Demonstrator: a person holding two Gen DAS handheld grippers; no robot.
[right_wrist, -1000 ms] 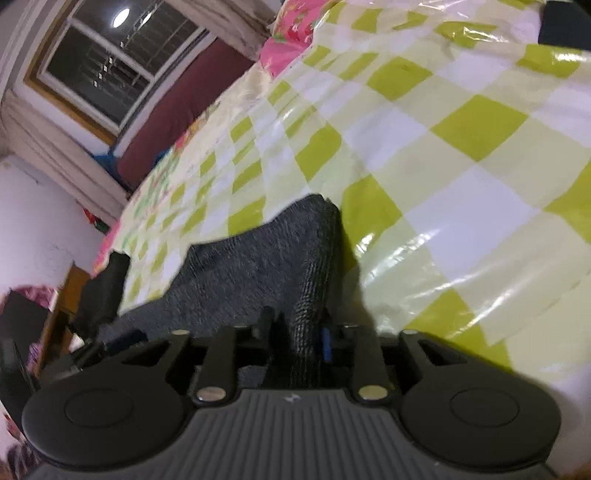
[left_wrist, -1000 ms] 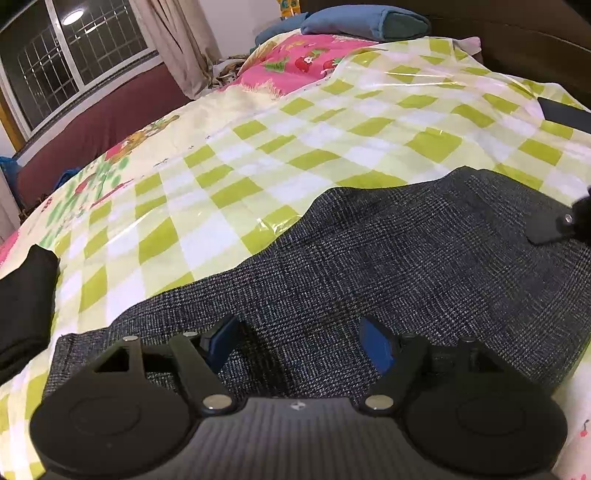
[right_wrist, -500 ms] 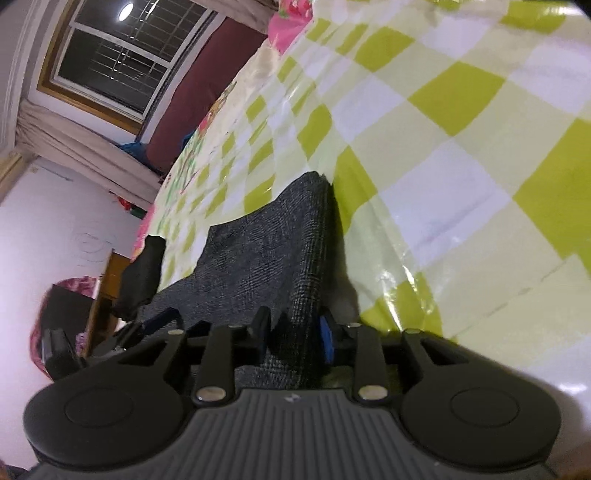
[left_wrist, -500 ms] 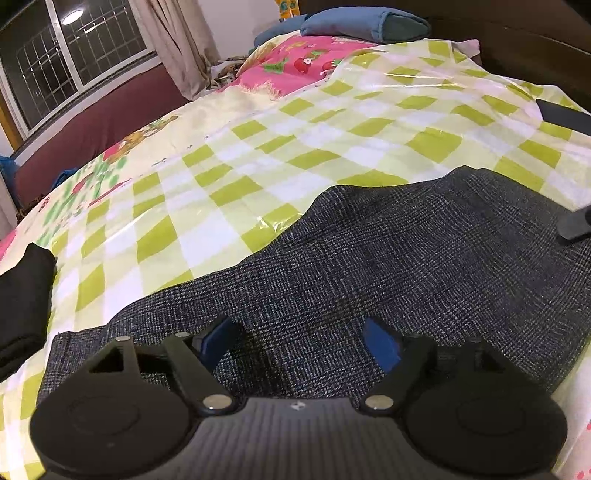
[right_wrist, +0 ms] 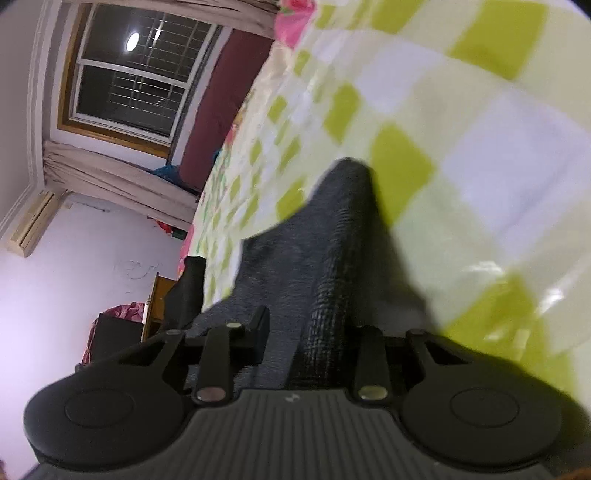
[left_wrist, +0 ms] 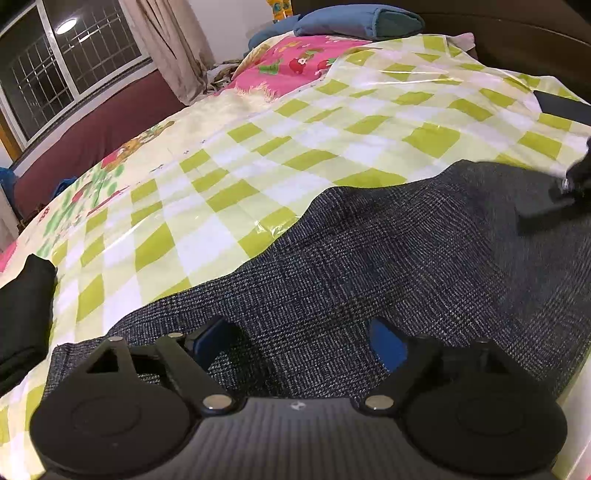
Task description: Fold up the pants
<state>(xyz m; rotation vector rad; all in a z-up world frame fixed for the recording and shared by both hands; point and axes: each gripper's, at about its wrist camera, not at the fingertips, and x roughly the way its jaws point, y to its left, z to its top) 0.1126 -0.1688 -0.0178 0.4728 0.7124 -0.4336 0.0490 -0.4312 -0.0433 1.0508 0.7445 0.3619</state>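
The dark grey checked pants [left_wrist: 388,266] lie spread across the green-and-white checked bed cover. My left gripper [left_wrist: 299,341] is open, its blue-padded fingers [left_wrist: 388,343] resting low over the near part of the pants, holding nothing. My right gripper [right_wrist: 306,328] is shut on an edge of the pants [right_wrist: 332,251] and lifts it into a ridge above the cover; the view is tilted and blurred. The right gripper also shows at the right edge of the left wrist view [left_wrist: 554,199].
A folded black garment [left_wrist: 22,310] lies at the left of the bed. A blue pillow [left_wrist: 354,22] and a pink patterned sheet [left_wrist: 295,62] lie at the far end. A dark flat object [left_wrist: 565,107] sits at the far right. A window and curtain stand left.
My right gripper has lifted and rolled with the pants edge still clamped, and re-enters the left wrist view higher on the right. My left gripper stays open and nearly still.
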